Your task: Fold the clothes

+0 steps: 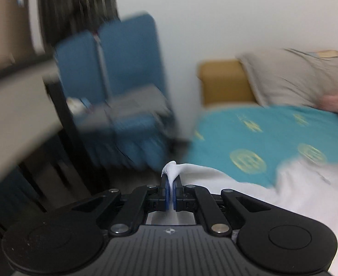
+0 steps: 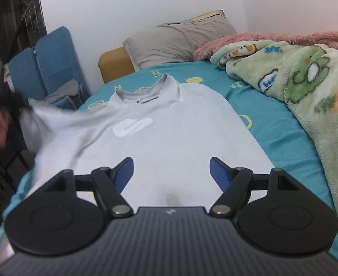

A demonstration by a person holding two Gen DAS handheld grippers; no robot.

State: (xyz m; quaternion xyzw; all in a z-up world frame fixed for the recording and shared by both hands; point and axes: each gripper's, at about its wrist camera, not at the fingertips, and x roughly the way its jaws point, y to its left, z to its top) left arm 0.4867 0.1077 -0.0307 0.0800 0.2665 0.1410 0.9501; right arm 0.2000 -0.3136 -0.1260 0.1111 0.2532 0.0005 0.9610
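T-shirt (image 2: 159, 142): a white one is spread face up on the bed (image 2: 284, 142), collar toward the pillow (image 2: 178, 39), logo showing; the body is laid flat and wide.
Left sleeve side: this part is lifted off the bed and drawn out toward the left edge; the view there is blurred, so it is probably the sleeve, though shoulder cloth cannot be ruled out.
Left gripper (image 1: 171, 185): the fingers are pressed together on a pinch of white cloth, which is seen poking up between the pads.
Right gripper (image 2: 171, 172): the fingers are spread wide and nothing is held; it is poised over the lower middle of the shirt.
Progress: no finished fold is seen; a side fold seems under way, with the other side and the lengthwise fold left.
Blanket (image 2: 307, 87): it is bunched beside the shirt, apart from it.
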